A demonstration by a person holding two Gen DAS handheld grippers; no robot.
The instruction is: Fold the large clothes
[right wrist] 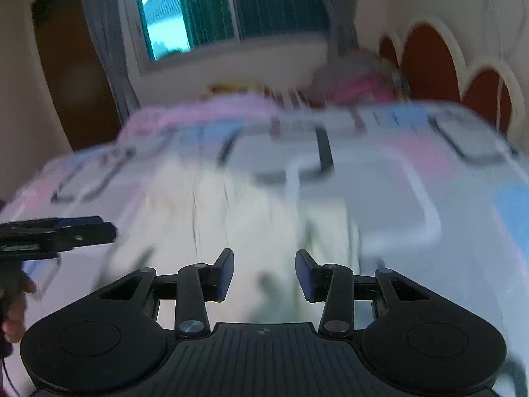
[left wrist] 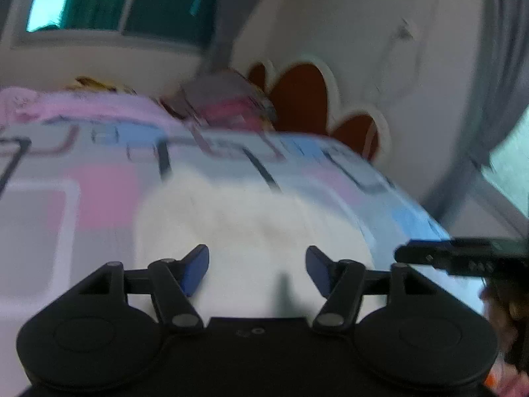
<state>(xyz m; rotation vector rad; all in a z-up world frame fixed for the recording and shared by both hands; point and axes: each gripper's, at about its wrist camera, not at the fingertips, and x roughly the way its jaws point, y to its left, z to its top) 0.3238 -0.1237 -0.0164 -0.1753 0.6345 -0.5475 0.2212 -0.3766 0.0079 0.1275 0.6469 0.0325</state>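
Left gripper (left wrist: 258, 271): jaws spread apart, blue pads (left wrist: 195, 271) facing each other with nothing between them; tips hang above the cloth, not touching it as far as the blur allows.
Right gripper (right wrist: 264, 274): jaws parted, narrower than the left pair, blue pads (right wrist: 224, 274) bare, nothing pinched.
Garment (left wrist: 251, 218): pale cream cloth lying flat on the bed, directly ahead of and below the left gripper's tips; in the right wrist view the same cloth (right wrist: 231, 205) lies ahead of the right gripper and spreads a little to its left. Folds and edges too blurred to read.
Bed cover (left wrist: 82, 178): patterned in pink, blue, grey and white blocks with dark outlines, under the garment and reaching beyond both grippers.
Neighbouring tool: the right gripper shows at the right edge of the left wrist view, pointing in sideways; the left gripper shows likewise at the left edge of the right wrist view, a hand (right wrist: 15, 311) behind it.
Headboard (left wrist: 301, 96): red-brown scalloped panels with cream borders, far ahead to the right.
Window (right wrist: 205, 6): far ahead, above the bed's far end.
Pillows (left wrist: 228, 99): blurred heap at the far end of the bed, beside the headboard.
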